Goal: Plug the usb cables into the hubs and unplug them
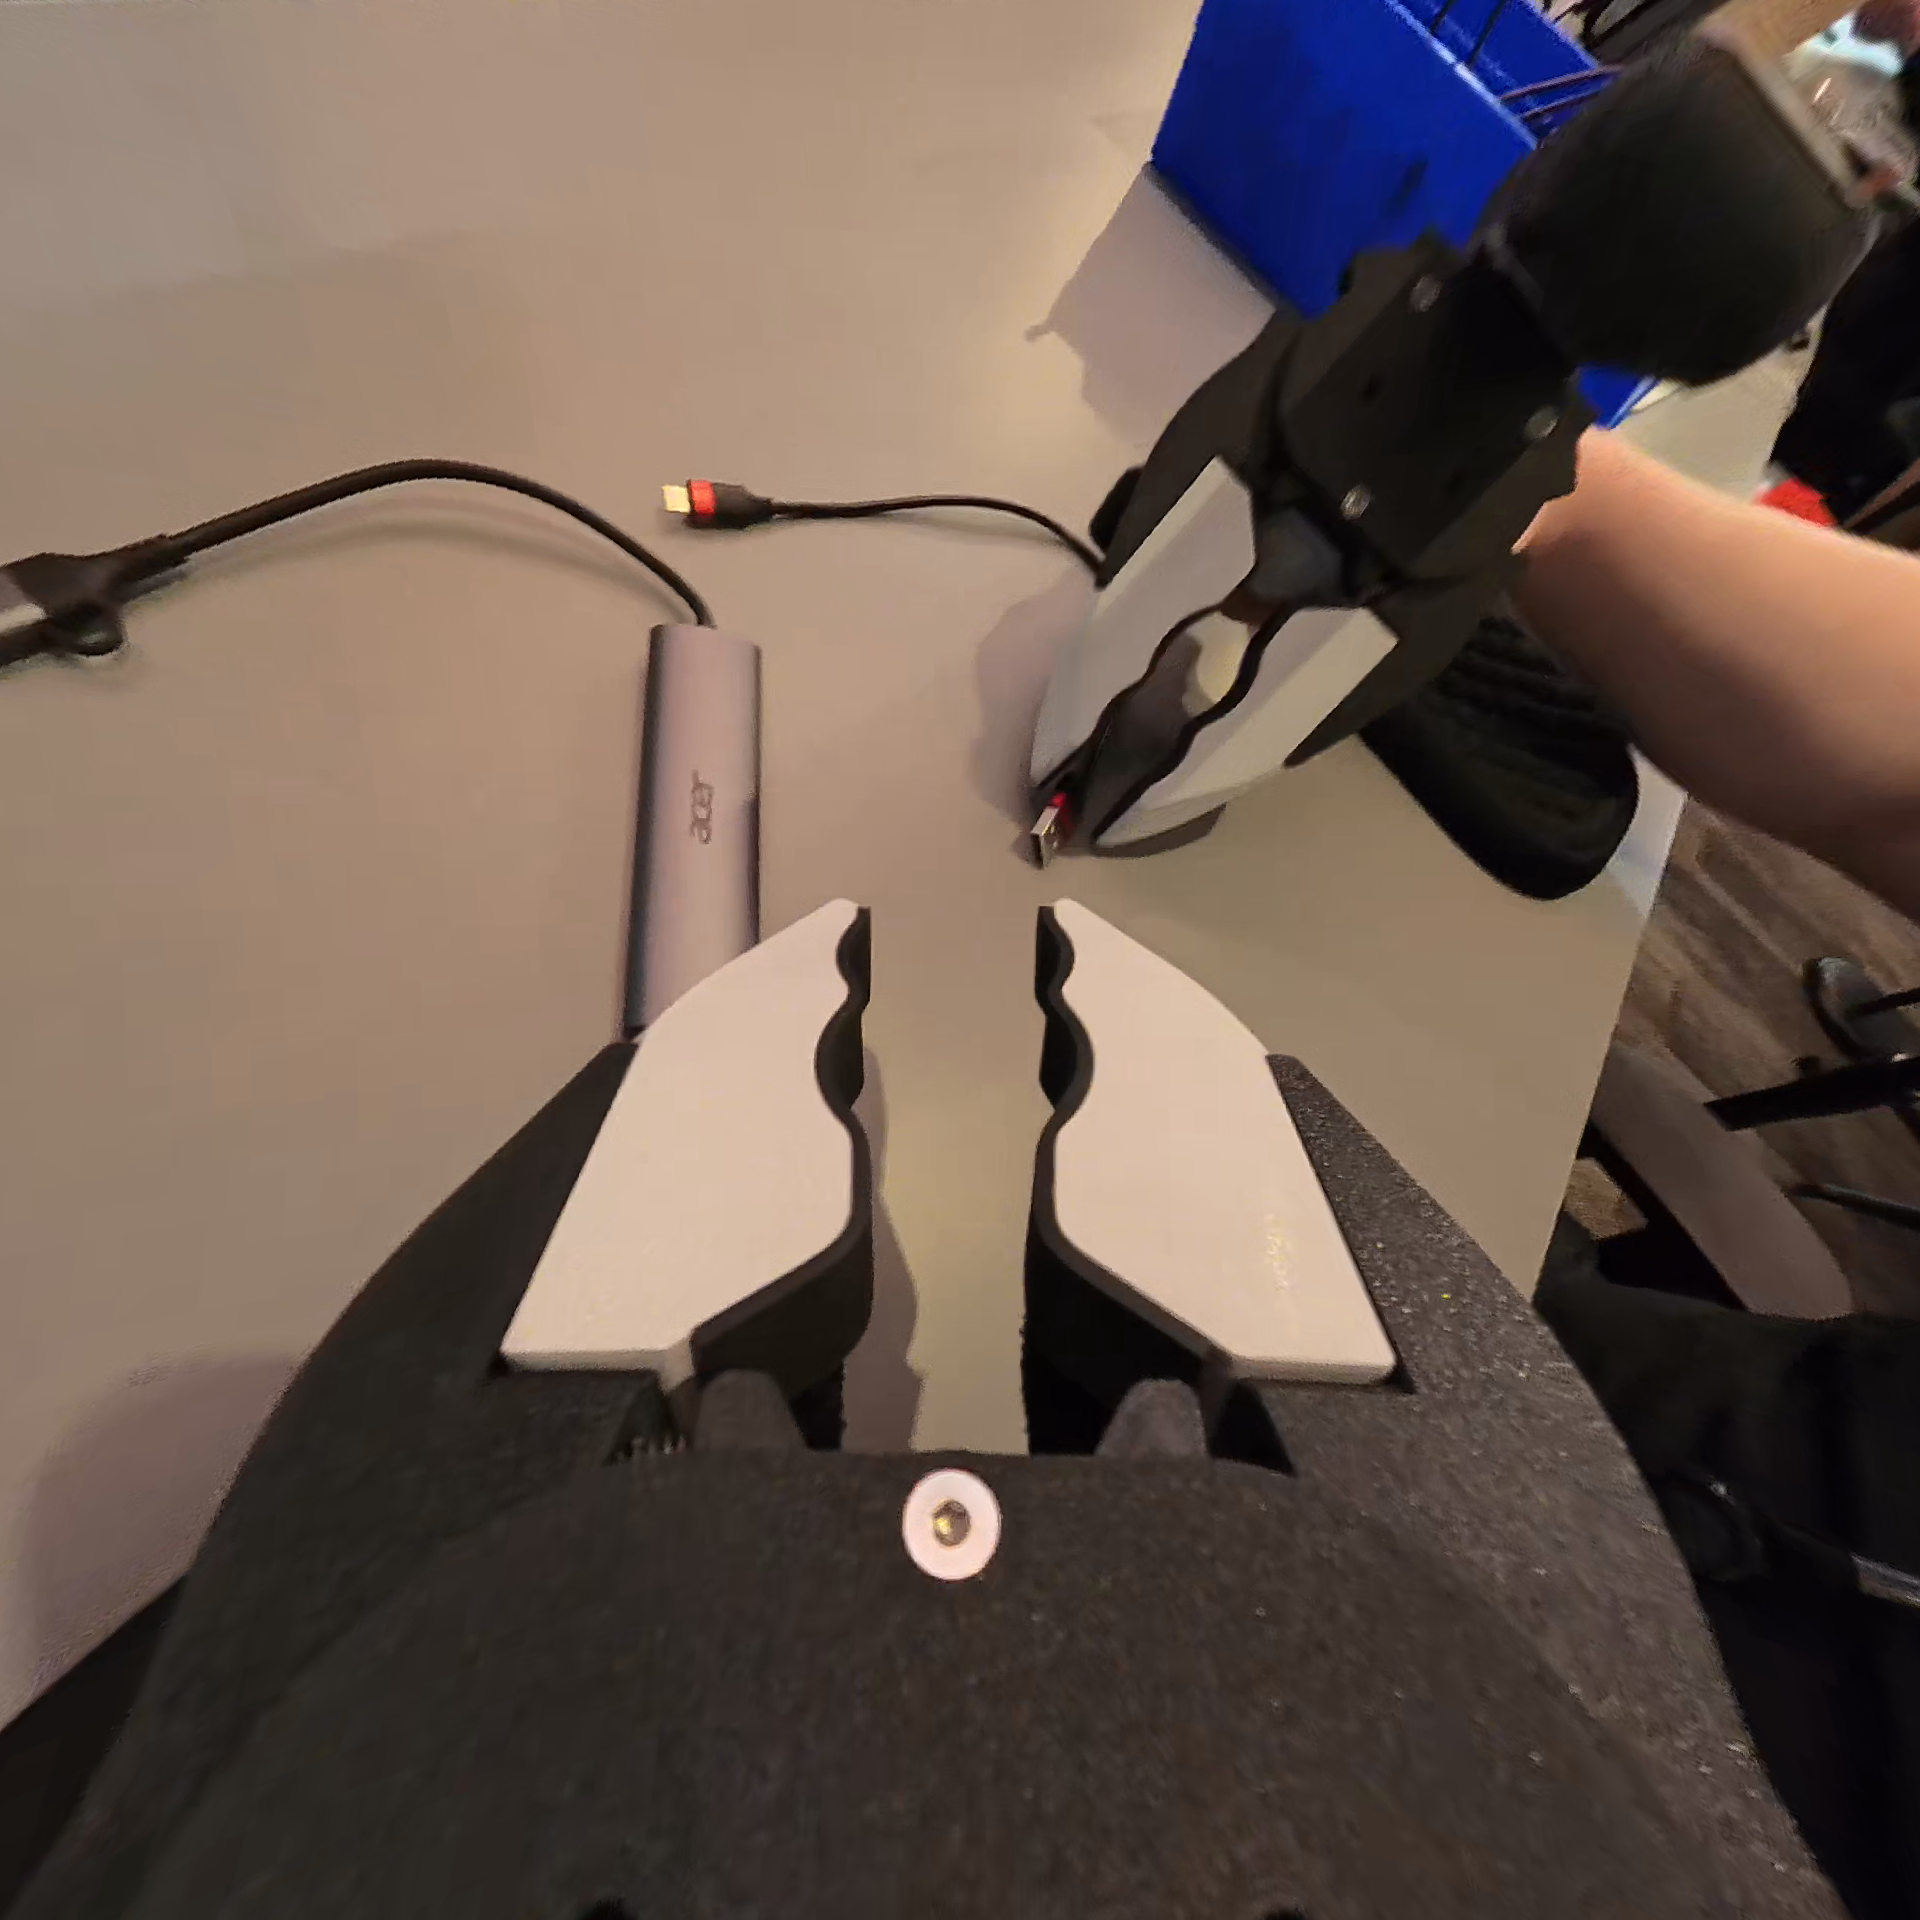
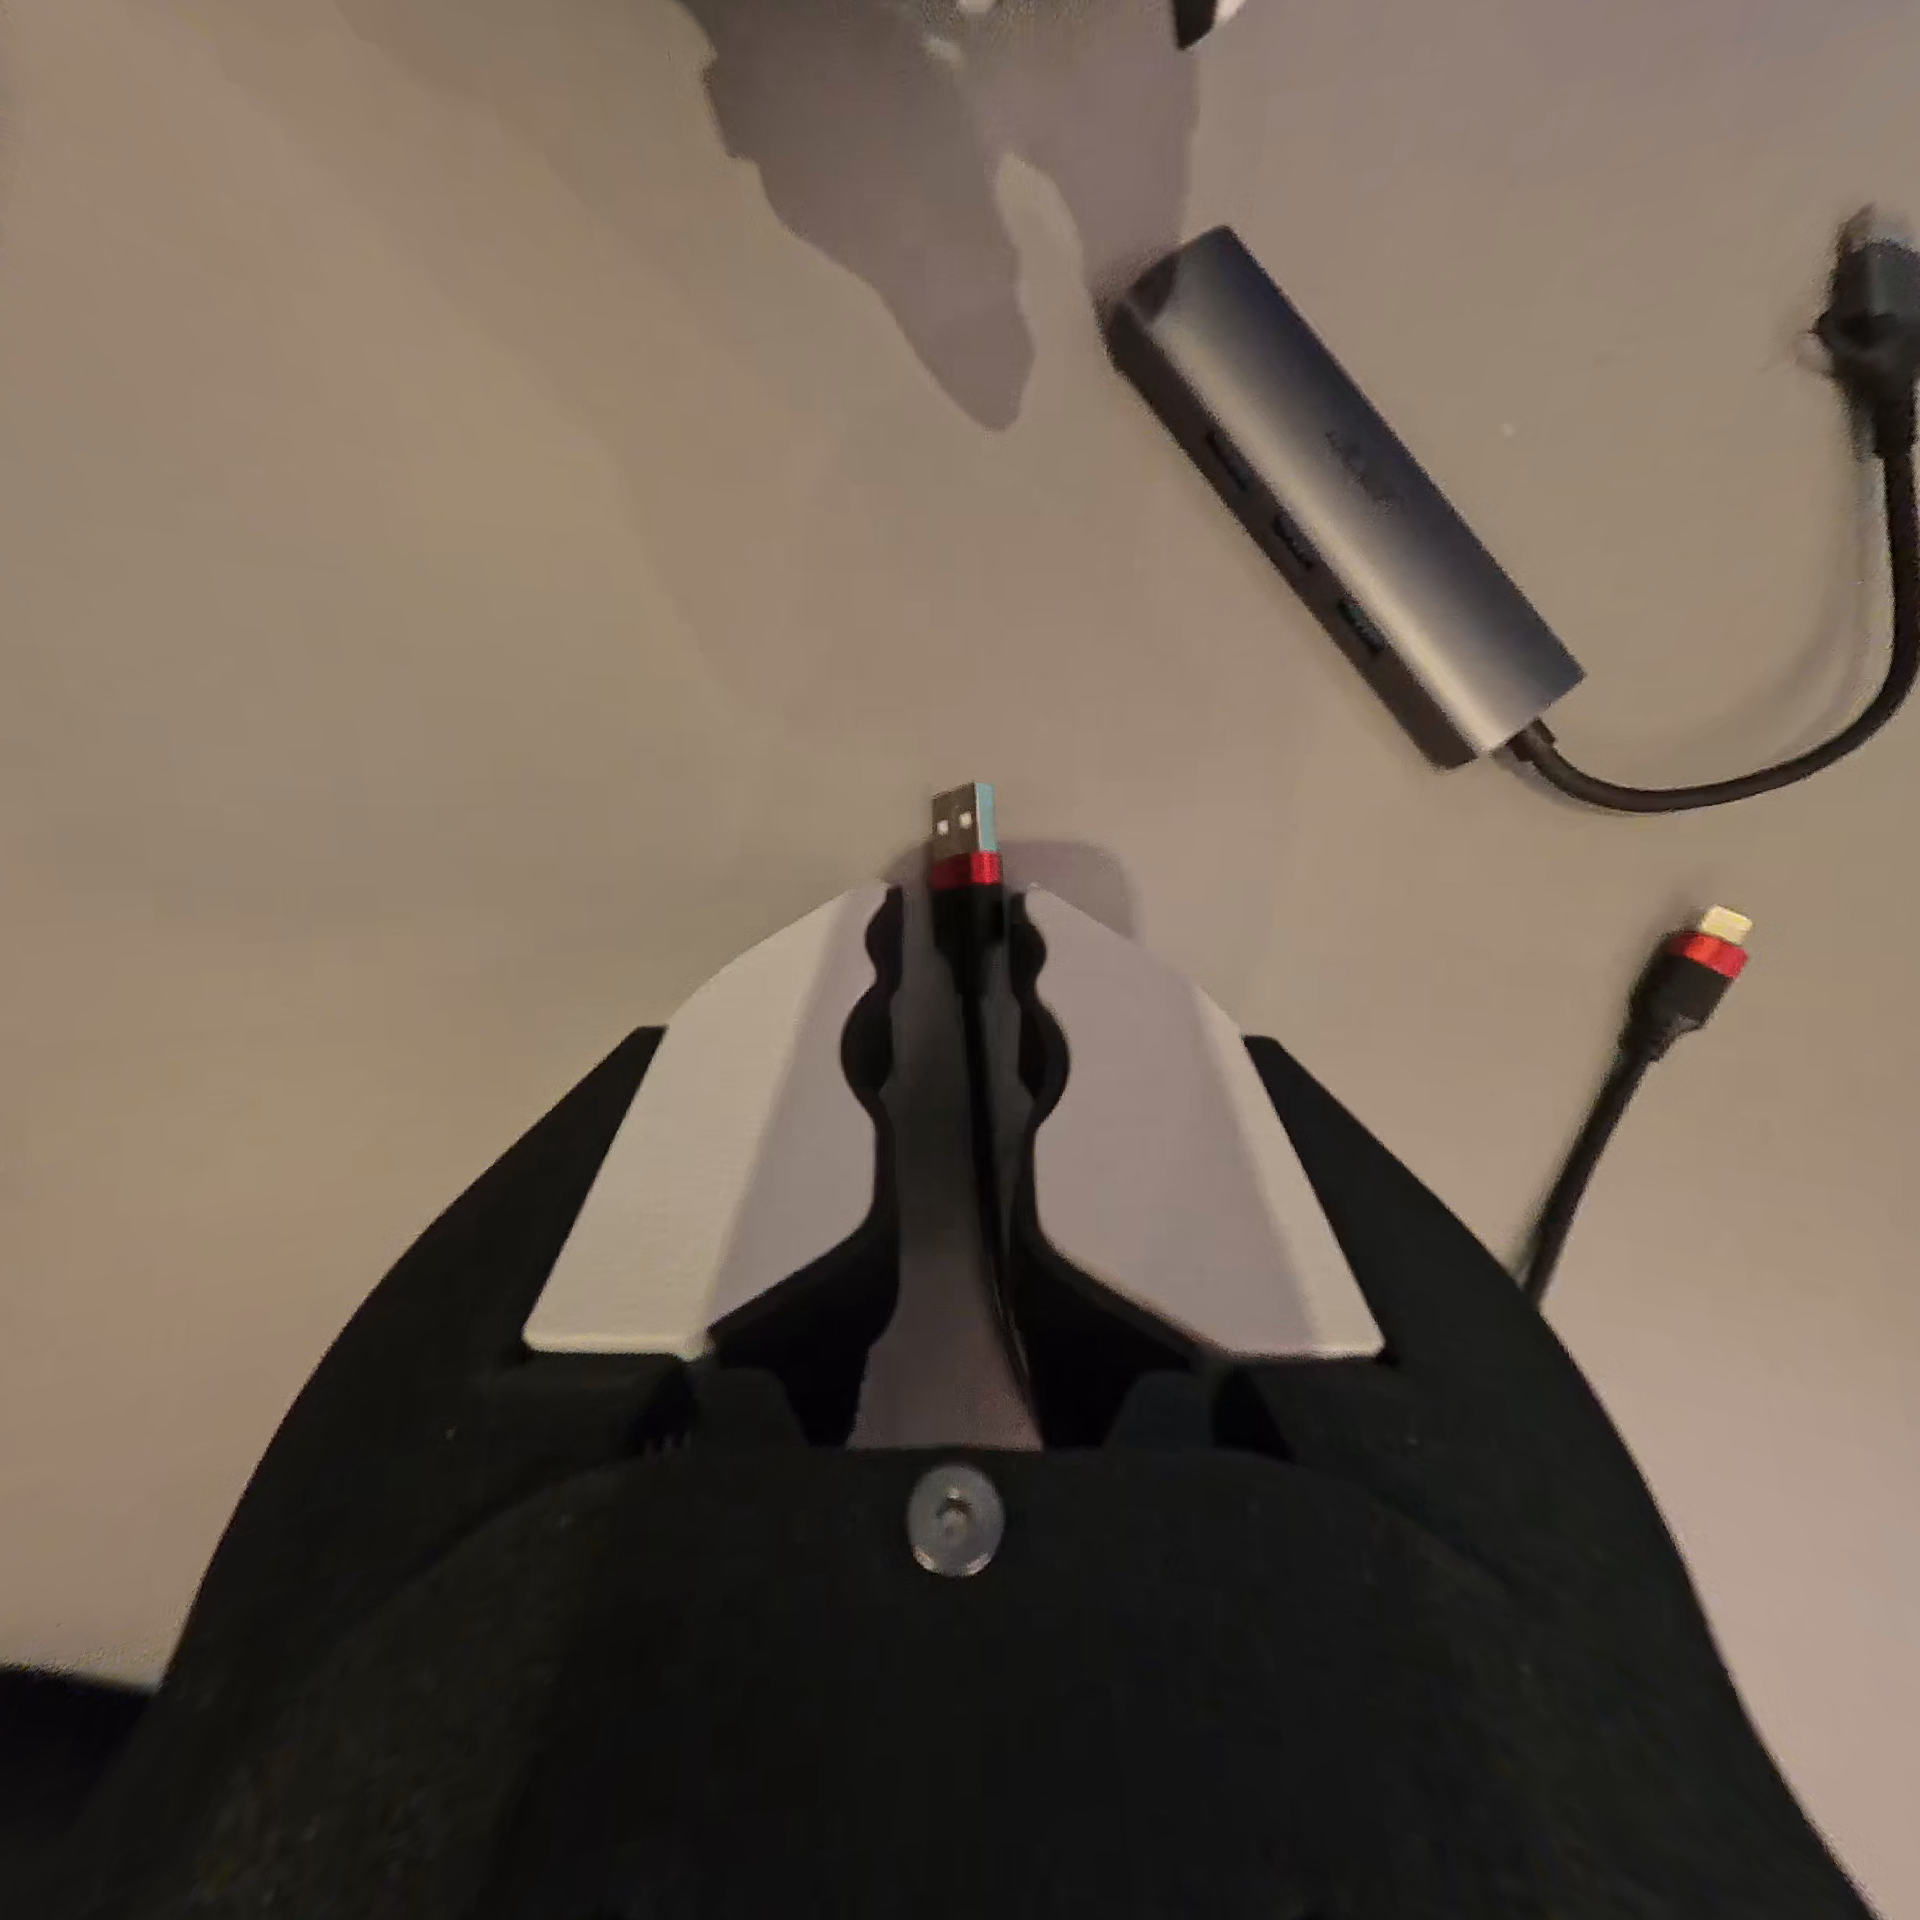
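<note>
The USB cable's plug [image 2: 964, 831] pokes out just past the tips of the right gripper [image 2: 961, 904], whose fingers are closed on the black sleeve behind its red collar, low over the counter [image 2: 416, 623]. The left gripper [image 1: 954, 914] hangs open and empty beside the grey hub [image 2: 1340, 488]. The hub lies unheld and angled away, so pushing the plug in could simply shove it aside; a narrow pinch could also let the plug twist.
</note>
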